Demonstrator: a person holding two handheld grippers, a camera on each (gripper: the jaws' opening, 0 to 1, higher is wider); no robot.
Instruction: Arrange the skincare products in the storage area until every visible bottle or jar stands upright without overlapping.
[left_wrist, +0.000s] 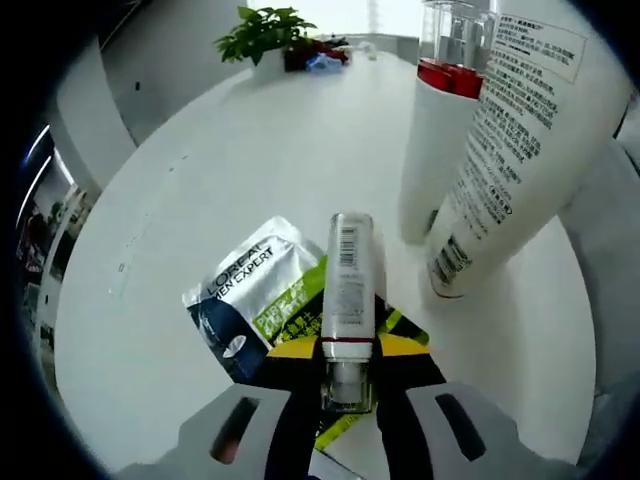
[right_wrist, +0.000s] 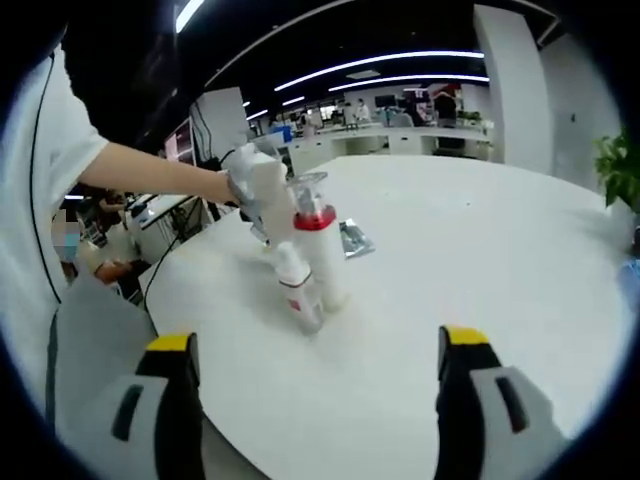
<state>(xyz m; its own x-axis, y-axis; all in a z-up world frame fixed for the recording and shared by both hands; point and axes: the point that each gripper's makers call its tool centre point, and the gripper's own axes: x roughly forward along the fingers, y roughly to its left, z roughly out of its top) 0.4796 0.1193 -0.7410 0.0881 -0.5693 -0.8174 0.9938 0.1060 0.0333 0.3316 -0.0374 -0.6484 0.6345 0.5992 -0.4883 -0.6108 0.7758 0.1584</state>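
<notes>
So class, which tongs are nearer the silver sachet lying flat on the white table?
Left. The left tongs sit right over the silver sachet, gripping a small white bottle above it. The right tongs are open and well back across the white table.

The left gripper view sat low and very close over the worktop (left_wrist: 250, 130), facing a potted plant (left_wrist: 262, 32) at upper left, bottles (left_wrist: 500, 150) looming at right. The right gripper view looked from farther back across the same worktop (right_wrist: 480, 260), those bottles (right_wrist: 310, 260) mid-frame.
</notes>
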